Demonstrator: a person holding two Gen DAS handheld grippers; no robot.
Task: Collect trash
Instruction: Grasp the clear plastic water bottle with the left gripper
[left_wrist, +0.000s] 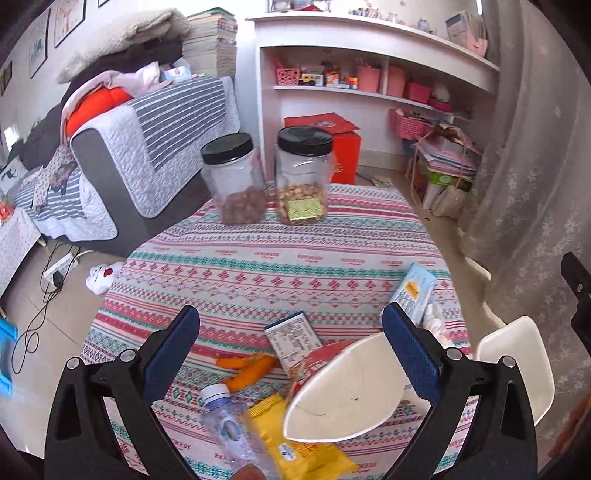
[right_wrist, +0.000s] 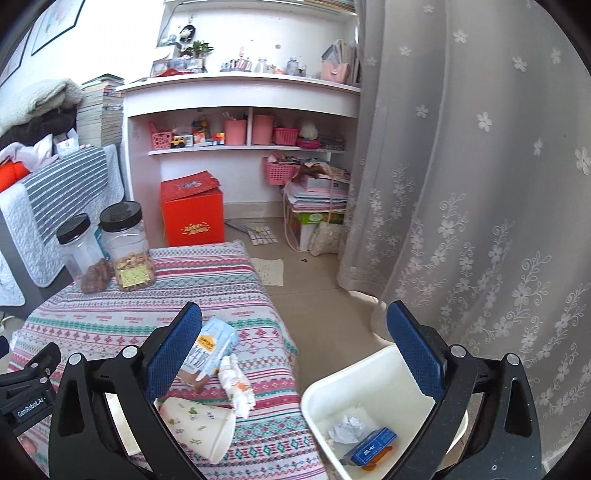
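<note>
My left gripper (left_wrist: 291, 347) is open above the trash on the patterned table (left_wrist: 258, 258). Below it lie a squashed white paper cup (left_wrist: 343, 391), a clear water bottle (left_wrist: 229, 428), a yellow snack packet (left_wrist: 295, 439), orange peel pieces (left_wrist: 247, 369) and a small printed box (left_wrist: 291, 339). A light blue carton (left_wrist: 413, 291) lies near the right edge. My right gripper (right_wrist: 295, 349) is open and holds nothing, hanging between the table edge and the white bin (right_wrist: 388, 380). The bin holds crumpled paper (right_wrist: 345, 430) and a blue box (right_wrist: 369, 446). The carton (right_wrist: 214, 347), a tissue (right_wrist: 236, 384) and the cup (right_wrist: 199, 428) lie at the table's edge.
Two black-lidded jars (left_wrist: 232, 177) (left_wrist: 303, 173) stand at the table's far side. A grey sofa (left_wrist: 147, 147) lies left, a white shelf unit (right_wrist: 240, 99) and red box (right_wrist: 192, 214) behind, and a lace curtain (right_wrist: 480, 184) hangs right. Cables (left_wrist: 48, 295) trail on the floor.
</note>
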